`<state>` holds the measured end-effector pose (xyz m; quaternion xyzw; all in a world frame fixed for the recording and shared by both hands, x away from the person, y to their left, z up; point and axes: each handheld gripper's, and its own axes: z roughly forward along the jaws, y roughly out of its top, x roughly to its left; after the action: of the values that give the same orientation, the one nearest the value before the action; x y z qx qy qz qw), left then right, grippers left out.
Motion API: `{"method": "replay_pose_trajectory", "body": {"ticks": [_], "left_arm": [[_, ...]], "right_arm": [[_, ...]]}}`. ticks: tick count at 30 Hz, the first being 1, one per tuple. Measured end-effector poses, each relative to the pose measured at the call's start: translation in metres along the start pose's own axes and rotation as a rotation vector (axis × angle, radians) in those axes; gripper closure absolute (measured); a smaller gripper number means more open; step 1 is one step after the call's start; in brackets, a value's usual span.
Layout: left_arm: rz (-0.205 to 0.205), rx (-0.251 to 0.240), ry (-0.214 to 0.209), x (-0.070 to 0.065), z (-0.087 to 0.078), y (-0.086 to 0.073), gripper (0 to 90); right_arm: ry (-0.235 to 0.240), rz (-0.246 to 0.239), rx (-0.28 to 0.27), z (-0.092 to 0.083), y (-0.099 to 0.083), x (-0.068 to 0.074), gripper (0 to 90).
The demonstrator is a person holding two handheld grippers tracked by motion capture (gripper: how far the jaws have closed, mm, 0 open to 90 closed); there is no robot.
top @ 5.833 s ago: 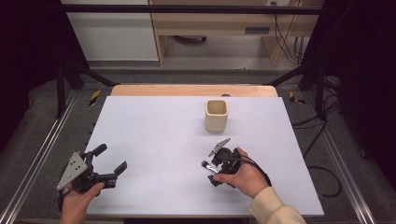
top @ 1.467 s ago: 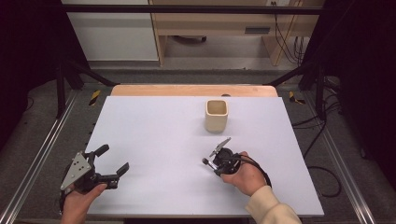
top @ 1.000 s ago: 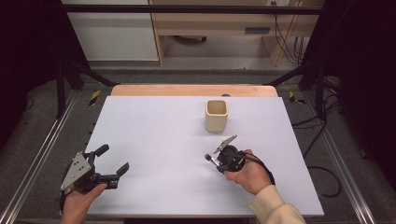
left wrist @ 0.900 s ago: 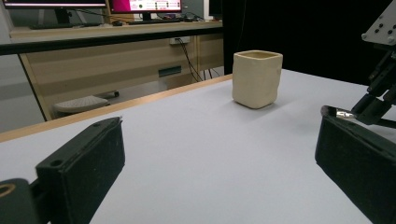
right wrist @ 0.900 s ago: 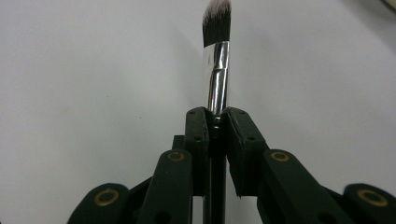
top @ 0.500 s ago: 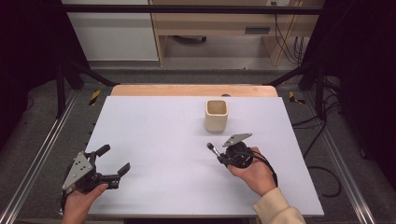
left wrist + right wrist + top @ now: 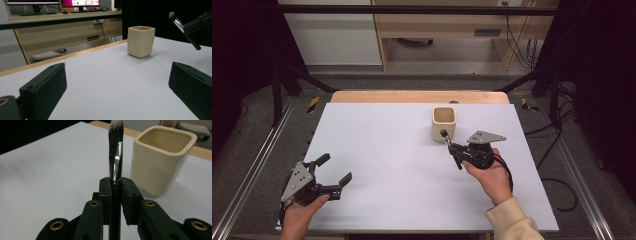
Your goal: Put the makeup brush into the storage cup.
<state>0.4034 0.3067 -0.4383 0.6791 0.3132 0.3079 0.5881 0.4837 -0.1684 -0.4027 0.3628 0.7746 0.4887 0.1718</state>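
A cream square cup (image 7: 444, 123) (image 7: 140, 41) (image 7: 161, 158) stands upright on the white table top, right of centre. My right gripper (image 7: 455, 149) (image 7: 116, 185) is shut on a makeup brush (image 7: 448, 145) (image 7: 115, 165) with a silver ferrule and dark bristles. The brush is lifted off the table, its bristle end just beside the cup's near wall. In the left gripper view the brush (image 7: 183, 29) hangs at the upper right. My left gripper (image 7: 334, 170) rests near the table's front left corner, open, with nothing between its jaws.
The white table top (image 7: 382, 150) has a wooden strip (image 7: 417, 96) along its far edge. Metal rails (image 7: 252, 170) run along both sides. Behind the table stand a wooden desk (image 7: 447, 30) and hanging cables (image 7: 517, 30).
My right gripper has lifted and carried the brush forward and to the right, up to the cup. The left gripper has stayed still.
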Motion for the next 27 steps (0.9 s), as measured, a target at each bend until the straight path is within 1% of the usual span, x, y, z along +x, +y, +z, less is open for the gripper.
{"method": "replay_pose_trajectory", "body": {"ticks": [3,4,5,7,9,10,12,14,16,18,20,24,27], "left_arm": [[-0.001,-0.004,0.001,-0.001,0.0,0.001,1.0],[-0.014,-0.015,0.002,-0.002,0.001,0.002,1.0],[-0.014,-0.016,0.004,-0.003,0.001,0.002,1.0],[-0.004,-0.01,0.007,-0.004,0.0,0.002,1.0],[-0.004,-0.011,0.007,-0.005,0.0,0.002,0.9],[-0.001,-0.013,0.012,-0.007,-0.001,0.003,1.0],[-0.004,-0.02,0.016,-0.008,-0.002,0.004,1.0],[-0.006,-0.027,0.017,-0.008,-0.003,0.005,1.0],[0.001,-0.02,0.02,-0.007,-0.003,0.004,1.0],[0.007,-0.015,0.026,-0.007,-0.005,0.003,1.0],[-0.004,-0.022,0.027,-0.006,-0.006,0.003,1.0],[-0.01,-0.03,0.029,-0.005,-0.008,0.003,0.9],[-0.019,-0.043,0.027,-0.006,-0.009,0.004,0.9]], "right_arm": [[0.0,0.009,-0.045,0.0,0.0,-0.004,79.0],[-0.002,0.017,-0.064,0.0,0.0,-0.005,79.0],[-0.001,0.021,-0.083,-0.001,-0.001,-0.005,79.0],[0.002,0.014,-0.119,-0.001,0.0,-0.006,79.0],[-0.005,0.018,-0.149,-0.001,0.001,-0.005,79.0],[0.001,0.027,-0.165,-0.001,0.002,-0.005,79.0],[-0.006,0.027,-0.193,0.0,0.004,-0.005,79.0],[-0.007,0.023,-0.211,0.0,0.007,-0.003,79.0],[-0.012,0.018,-0.231,0.0,0.01,-0.001,79.0],[-0.027,0.007,-0.247,0.001,0.013,0.0,79.0],[-0.042,0.004,-0.26,0.0,0.016,0.002,78.9],[-0.069,-0.032,-0.28,-0.002,0.024,0.005,78.9],[-0.081,-0.045,-0.299,-0.004,0.033,0.007,78.9]]}}
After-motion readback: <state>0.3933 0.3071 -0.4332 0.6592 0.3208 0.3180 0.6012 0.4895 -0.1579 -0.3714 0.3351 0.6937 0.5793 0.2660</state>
